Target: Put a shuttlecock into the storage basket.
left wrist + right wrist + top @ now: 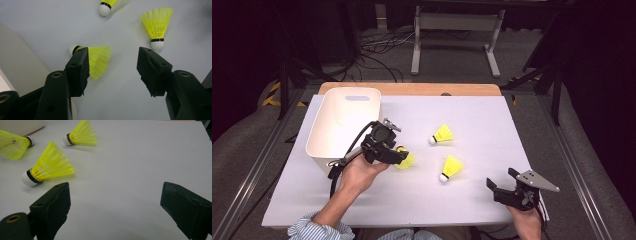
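Shuttlecock [98, 61] lies on white sheet [50, 27] just beyond left gripper [112, 67] — jaws wide, nothing gripped. Right gripper [115, 205] wide too — second shuttlecock [48, 167] ahead-left.

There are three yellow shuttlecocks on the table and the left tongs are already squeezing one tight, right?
Not quite. The three yellow shuttlecocks are there, but the left tongs are open, not squeezing. In the left gripper view the nearest shuttlecock lies on the white table beyond one jaw, with the other jaw well apart.
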`<state>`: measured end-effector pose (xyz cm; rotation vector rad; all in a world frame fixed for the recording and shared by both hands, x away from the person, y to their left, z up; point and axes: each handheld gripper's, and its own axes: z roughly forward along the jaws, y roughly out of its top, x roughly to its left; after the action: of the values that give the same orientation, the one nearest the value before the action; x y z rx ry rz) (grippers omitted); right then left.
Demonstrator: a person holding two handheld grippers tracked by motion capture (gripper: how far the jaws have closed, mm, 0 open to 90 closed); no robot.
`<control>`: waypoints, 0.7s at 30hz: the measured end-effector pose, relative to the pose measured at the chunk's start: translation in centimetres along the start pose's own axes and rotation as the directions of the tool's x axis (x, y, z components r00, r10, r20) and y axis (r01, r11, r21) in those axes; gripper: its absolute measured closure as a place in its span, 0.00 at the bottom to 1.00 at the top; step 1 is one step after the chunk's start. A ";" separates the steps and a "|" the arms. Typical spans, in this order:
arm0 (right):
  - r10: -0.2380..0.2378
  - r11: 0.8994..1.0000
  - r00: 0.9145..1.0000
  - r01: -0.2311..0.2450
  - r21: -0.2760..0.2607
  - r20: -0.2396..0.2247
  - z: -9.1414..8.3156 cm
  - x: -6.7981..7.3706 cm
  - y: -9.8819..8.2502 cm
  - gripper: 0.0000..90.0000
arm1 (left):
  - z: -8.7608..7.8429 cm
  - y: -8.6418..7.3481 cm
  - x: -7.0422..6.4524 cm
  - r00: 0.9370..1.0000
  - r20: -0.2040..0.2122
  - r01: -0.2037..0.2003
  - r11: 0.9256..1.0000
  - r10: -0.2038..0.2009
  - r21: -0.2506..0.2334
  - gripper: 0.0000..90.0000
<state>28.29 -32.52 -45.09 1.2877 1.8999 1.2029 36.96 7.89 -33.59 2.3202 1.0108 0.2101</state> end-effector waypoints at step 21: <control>0.000 1.000 1.000 0.000 -0.001 -0.002 0.0 0.0 0.0 0.11 | 2.1 -0.4 -0.6 1.000 -0.017 0.004 0.999 -0.004 0.047 0.50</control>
<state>28.28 -32.50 -45.09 1.2865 1.9005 1.2050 37.03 6.75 -35.50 2.3623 1.0389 0.2062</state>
